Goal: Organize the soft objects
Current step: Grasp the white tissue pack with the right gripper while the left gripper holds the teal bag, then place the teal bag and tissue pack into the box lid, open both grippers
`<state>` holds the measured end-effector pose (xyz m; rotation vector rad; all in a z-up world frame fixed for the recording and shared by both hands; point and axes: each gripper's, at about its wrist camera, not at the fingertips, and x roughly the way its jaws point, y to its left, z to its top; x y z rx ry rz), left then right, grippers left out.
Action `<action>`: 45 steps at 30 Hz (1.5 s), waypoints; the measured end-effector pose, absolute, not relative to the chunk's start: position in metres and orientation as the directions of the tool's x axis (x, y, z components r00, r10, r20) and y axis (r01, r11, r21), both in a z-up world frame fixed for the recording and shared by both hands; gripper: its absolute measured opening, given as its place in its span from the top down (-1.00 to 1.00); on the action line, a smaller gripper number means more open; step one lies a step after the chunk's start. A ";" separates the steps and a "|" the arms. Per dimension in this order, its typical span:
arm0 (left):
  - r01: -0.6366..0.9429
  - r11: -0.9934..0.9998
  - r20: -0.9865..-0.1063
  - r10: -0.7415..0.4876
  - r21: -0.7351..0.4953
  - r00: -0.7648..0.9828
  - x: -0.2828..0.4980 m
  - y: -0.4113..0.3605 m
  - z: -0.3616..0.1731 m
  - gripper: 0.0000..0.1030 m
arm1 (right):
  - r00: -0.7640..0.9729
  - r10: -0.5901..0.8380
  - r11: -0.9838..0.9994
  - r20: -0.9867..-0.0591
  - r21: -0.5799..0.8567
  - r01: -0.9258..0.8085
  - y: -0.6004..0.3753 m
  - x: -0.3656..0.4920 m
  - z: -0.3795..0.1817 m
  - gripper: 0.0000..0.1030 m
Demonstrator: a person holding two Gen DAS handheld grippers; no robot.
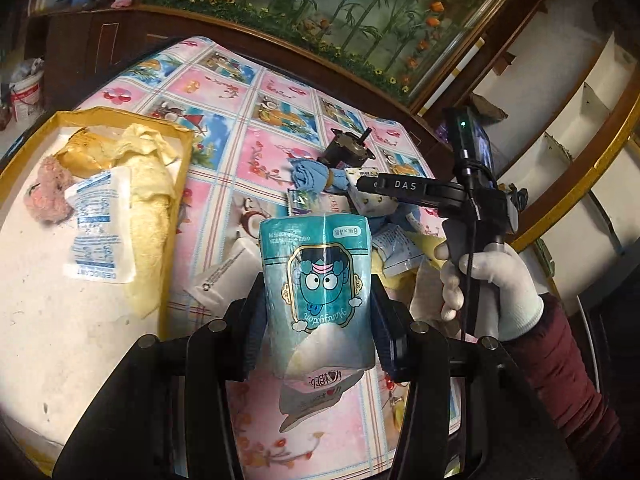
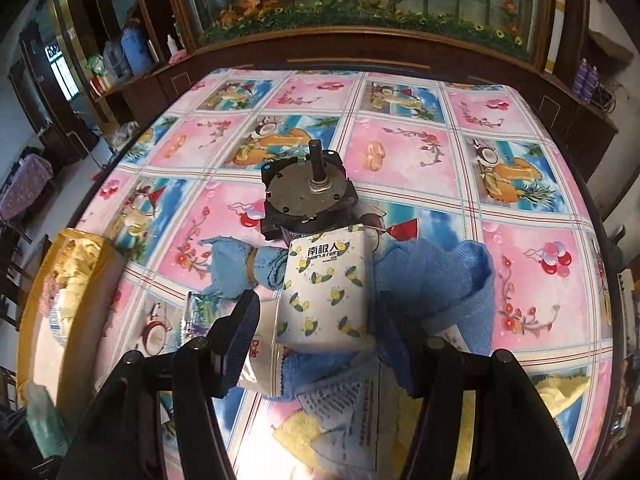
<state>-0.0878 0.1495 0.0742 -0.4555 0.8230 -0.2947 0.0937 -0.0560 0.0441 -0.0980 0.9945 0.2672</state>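
While the left claw (image 1: 318,312) pinches a teal tissue pack (image 1: 316,280) between its pads, lifted clear of the checked tablecloth (image 1: 248,128), the yellow-rimmed box (image 1: 36,128) waits up and to its left, already holding a yellow towel (image 1: 148,200), a white packet (image 1: 100,232) and a pink fluffy thing (image 1: 48,196). The plastic wrapper is slick and the pack squashy, so I judge it could slide out of the pads on the way over, or clip the box rim and tip outside it. To its right, a gloved hand (image 1: 488,292) carries the right claw (image 2: 316,320), whose jaws stand apart around a white lemon-print tissue pack (image 2: 324,292) without clearly pressing on it. Just beyond that pack sits a small motor (image 2: 308,196), hard and not for sorting; closing carelessly could nudge it or snag the blue towel (image 2: 436,280) bunched alongside. Under the right claw, papers and packets overlap so that their outlines are hard to separate, the box's near end is cut off, and the lower end of the teal pack hides behind the fingers (image 1: 252,320).
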 end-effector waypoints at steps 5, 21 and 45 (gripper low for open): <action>0.036 0.857 -0.629 -0.406 -0.515 0.663 -0.093 0.173 0.066 0.10 | 0.524 0.068 0.960 -0.849 -0.087 -0.267 -0.040 0.100 0.030 -0.05; -0.060 0.856 -0.631 -0.330 -0.514 0.702 -0.124 0.213 0.074 0.10 | 0.620 0.295 0.945 -0.727 0.123 -0.304 -0.078 0.026 0.097 0.09; -0.392 0.870 -0.827 -0.030 -0.298 0.561 -0.060 0.329 0.041 -0.01 | 0.214 0.598 0.650 -0.772 0.311 -0.694 0.149 -0.053 0.057 0.08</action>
